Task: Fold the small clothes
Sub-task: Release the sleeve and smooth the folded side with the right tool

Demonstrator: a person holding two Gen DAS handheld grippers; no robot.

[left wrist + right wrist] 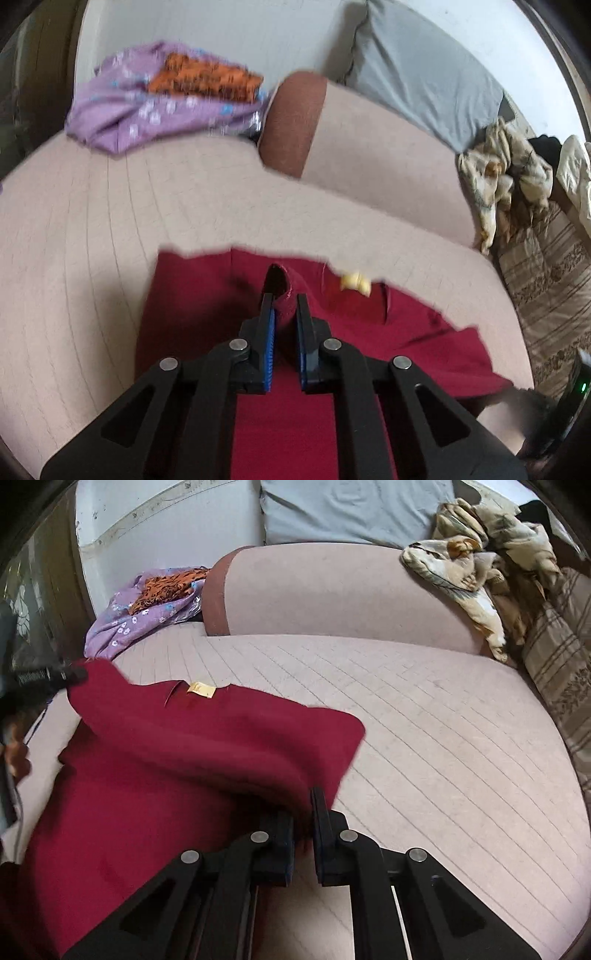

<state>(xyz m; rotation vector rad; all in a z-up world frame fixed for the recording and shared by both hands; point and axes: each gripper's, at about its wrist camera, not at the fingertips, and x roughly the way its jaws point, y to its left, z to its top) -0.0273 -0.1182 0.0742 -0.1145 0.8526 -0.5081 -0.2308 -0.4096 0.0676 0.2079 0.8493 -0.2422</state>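
Observation:
A dark red garment [207,314] with a small yellow label [355,283] lies on the pink cushion [92,229]. My left gripper [283,301] is shut on a bunched fold of its edge. In the right wrist view the red garment [155,775] is lifted and folded over, its label [201,689] facing up. My right gripper [308,805] is shut on the garment's lower right edge, the cloth covering the left finger. The left gripper [55,677] shows at the far left, holding the other corner.
A purple floral cloth [122,110] with an orange patterned piece [207,79] lies at the back left. A pink bolster [332,598] with a brown end, a grey pillow [417,66] and a crumpled beige floral cloth [476,561] lie behind and to the right.

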